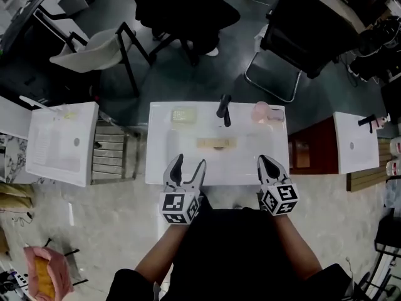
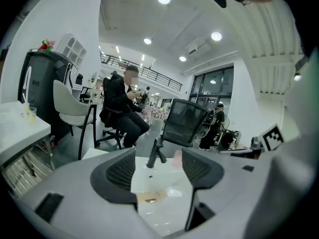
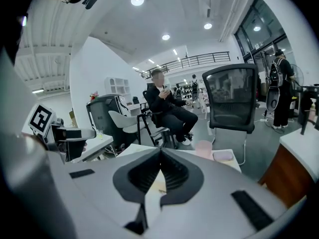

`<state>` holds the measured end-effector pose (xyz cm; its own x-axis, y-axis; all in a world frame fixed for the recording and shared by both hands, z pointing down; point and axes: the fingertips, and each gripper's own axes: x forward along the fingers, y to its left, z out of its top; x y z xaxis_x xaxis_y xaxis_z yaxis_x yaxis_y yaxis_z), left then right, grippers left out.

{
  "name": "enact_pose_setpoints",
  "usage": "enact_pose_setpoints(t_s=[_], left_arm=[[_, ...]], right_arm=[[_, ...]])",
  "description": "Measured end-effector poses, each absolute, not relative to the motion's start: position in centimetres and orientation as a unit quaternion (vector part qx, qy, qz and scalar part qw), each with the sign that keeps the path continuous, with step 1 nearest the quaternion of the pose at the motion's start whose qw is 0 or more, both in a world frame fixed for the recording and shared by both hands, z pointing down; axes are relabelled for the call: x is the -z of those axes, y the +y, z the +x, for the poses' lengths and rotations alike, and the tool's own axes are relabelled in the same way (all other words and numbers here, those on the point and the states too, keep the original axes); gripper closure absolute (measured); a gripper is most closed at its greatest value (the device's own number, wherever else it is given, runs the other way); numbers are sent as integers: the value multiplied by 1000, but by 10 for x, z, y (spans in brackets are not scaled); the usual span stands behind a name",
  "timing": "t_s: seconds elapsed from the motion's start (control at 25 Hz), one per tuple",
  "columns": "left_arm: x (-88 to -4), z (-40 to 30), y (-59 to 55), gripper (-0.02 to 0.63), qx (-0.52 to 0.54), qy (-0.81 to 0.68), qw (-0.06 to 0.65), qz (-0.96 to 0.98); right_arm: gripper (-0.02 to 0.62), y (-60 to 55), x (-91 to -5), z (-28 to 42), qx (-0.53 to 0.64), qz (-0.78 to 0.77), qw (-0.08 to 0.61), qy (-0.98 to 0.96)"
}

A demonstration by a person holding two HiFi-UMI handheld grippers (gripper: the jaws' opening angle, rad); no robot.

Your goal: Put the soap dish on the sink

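The white sink (image 1: pixel 163 162) lies just in front of me, with a black faucet (image 1: pixel 223 110) at its back edge and a brownish drain (image 1: pixel 217 143) in the basin. A pale green soap dish (image 1: pixel 184 115) rests on the back left of the sink top. At the back right stand a pink cup (image 1: pixel 259 111) and a shallow pink dish (image 1: pixel 275 115). My left gripper (image 1: pixel 190 162) hovers over the sink's near edge, open and empty; its own view looks at the faucet (image 2: pixel 158 152). My right gripper (image 1: pixel 263 160) is shut on nothing at the near right edge, with the cup (image 3: pixel 203 148) ahead.
Two more white sinks stand at the left (image 1: pixel 59 143) and right (image 1: pixel 354 144), with a slatted rack (image 1: pixel 109 152) and a wooden cabinet (image 1: pixel 310 149) between. Beyond the sink are a black office chair (image 1: pixel 307 30), a white chair (image 1: pixel 94 52) and a seated person (image 1: pixel 188 11).
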<state>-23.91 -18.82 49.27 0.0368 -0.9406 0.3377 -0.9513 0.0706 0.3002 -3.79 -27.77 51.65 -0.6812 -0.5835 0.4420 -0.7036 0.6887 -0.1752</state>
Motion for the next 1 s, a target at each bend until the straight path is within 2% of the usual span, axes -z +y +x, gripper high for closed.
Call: enact_pose_setpoints(t_s=[0.36,0.6,0.76,1.0], left_arm=[[-488,-99,-140,339,3,-715,208,667],[-477,-22,-104,445,1,-722,202,662],[-460,13,-95,531,-11,-722,174,669],[-446,24,-86,574,-33,-730,143,668]], right_arm=[[597,-252,-495,66,-111,313,149,-932],[597,-215,-483,125,-117,284,132,-942],[597,-205,-472,155,-117,283,122,-944],[597,-191,-465,177,-108,290,128,-942]])
